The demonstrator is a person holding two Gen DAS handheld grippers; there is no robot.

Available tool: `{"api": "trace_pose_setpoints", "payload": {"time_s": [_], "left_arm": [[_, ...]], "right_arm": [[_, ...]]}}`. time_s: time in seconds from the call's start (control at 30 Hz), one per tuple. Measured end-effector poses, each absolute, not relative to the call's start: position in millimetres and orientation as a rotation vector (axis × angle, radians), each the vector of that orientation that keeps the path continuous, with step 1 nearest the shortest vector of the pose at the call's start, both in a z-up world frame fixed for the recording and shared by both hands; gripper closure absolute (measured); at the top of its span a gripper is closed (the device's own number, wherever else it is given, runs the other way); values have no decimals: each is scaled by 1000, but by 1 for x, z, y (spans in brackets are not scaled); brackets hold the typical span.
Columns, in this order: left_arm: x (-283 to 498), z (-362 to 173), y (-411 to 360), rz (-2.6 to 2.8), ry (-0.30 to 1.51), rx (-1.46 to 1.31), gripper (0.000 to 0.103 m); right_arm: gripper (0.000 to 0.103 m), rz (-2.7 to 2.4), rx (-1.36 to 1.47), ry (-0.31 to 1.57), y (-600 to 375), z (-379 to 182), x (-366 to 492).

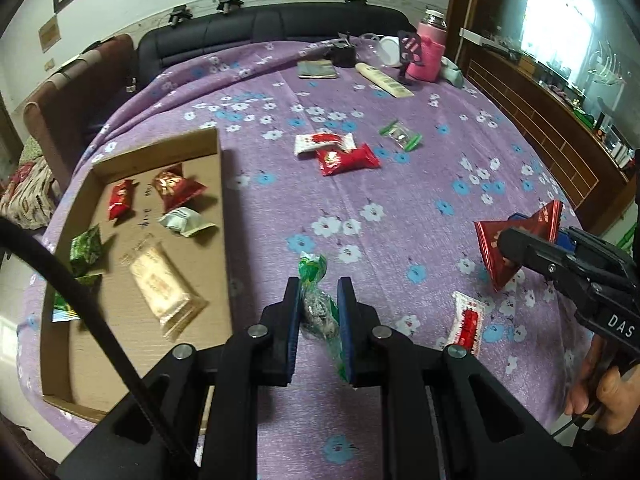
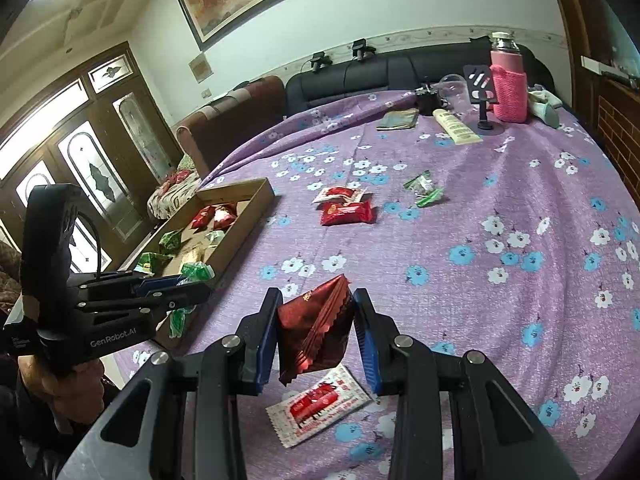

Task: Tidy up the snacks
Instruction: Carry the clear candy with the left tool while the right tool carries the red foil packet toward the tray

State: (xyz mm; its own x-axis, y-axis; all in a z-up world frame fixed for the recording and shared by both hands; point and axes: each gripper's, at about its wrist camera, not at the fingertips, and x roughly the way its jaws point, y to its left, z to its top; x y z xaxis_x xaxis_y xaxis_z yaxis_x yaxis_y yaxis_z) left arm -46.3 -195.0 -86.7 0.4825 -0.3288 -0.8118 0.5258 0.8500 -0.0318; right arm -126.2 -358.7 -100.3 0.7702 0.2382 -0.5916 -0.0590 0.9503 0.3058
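My left gripper [image 1: 319, 296] is shut on a green-ended clear snack packet [image 1: 316, 304], held above the purple cloth just right of the cardboard tray [image 1: 218, 184]. The tray holds several snacks, red, green and beige. My right gripper [image 2: 316, 312] is shut on a dark red foil packet [image 2: 316, 328], lifted over a white-and-red sachet [image 2: 318, 402] lying on the cloth. In the left wrist view that red foil packet [image 1: 516, 246] hangs at the right. Mid-table lie a white-and-red packet [image 1: 324, 142], a red packet [image 1: 346, 159] and a green-ended clear packet [image 1: 401, 135].
A flowered purple cloth [image 1: 400, 208] covers the table. At the far end stand a pink-sleeved bottle [image 2: 507, 80], a phone stand [image 2: 482, 92], a cream tube [image 2: 456, 126] and a booklet [image 2: 398, 119]. Dark sofa behind; wooden cabinet to the right.
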Motion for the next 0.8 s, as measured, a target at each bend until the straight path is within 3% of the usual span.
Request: {"api": "trace_pose_setpoints", "payload": {"time_s": [0.8], "left_arm": [[-28, -73, -132, -373, 880, 163, 84]], "right_arm": [[68, 323, 233, 649, -290, -81, -95]]}}
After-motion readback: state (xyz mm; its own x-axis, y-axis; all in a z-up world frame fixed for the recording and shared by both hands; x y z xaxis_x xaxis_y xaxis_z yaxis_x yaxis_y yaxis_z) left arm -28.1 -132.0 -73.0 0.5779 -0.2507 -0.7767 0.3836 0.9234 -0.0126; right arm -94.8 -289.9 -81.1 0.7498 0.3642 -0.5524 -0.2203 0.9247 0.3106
